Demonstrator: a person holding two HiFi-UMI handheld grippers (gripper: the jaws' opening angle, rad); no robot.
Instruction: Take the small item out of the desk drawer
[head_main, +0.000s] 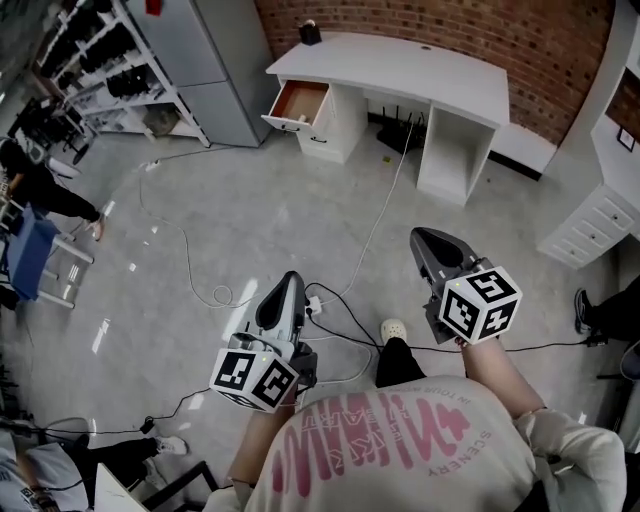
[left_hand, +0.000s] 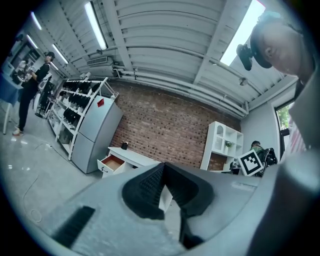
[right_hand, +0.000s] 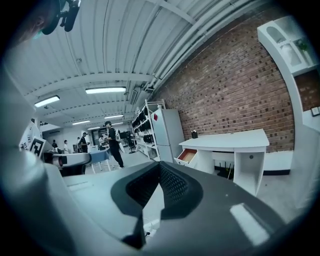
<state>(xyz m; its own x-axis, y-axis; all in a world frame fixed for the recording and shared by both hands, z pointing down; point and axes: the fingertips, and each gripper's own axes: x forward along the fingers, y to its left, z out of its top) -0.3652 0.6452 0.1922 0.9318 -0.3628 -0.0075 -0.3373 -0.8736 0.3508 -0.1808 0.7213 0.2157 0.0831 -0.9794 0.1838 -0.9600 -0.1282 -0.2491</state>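
Ahead, the open drawer (head_main: 300, 101) lies far from left hand-held gripper (head_main: 291, 282) and right hand-held gripper (head_main: 424, 239), both clenched.

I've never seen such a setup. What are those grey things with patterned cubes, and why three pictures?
No robot: a person holds a tool in each hand, the left gripper and the right gripper; the cubes belong to them. One picture comes from a camera on the person's head, looking down; the others from cameras riding on each gripper. Both pairs of jaws are together, holding nothing. Across the floor stands a white desk with its drawer pulled open.
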